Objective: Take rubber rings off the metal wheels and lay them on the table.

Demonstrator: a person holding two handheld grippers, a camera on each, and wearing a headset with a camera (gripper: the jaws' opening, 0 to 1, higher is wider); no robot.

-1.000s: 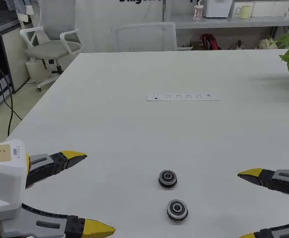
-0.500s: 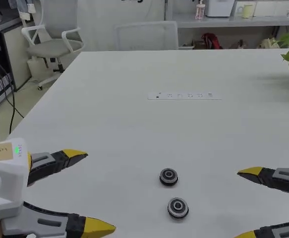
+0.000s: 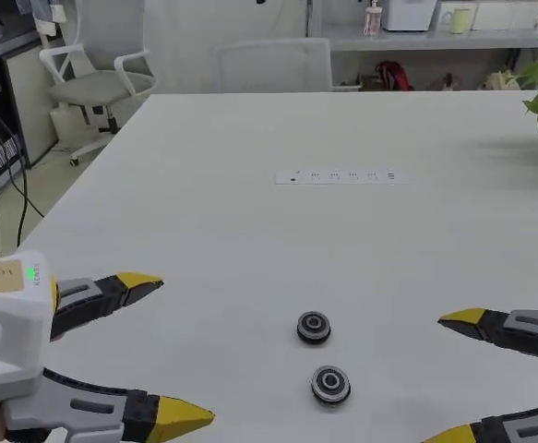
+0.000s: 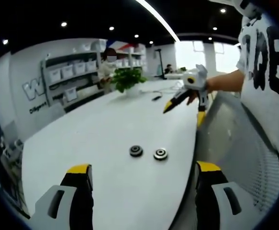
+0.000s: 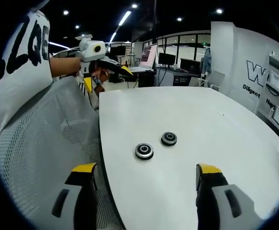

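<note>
Head view: the right gripper (image 3: 437,378) runs off the right edge, its lower jaw clipped by the bottom; the left gripper (image 3: 184,351) is cut at the left edge. On the far wheel (image 3: 314,328) and near wheel (image 3: 330,385), rubber and metal are too small to tell apart.

Head view looks forward and down over the table (image 3: 232,231) from its near edge. Gripper views face inward from left and right, low and close. All three share the wheels (image 3: 314,329).
</note>
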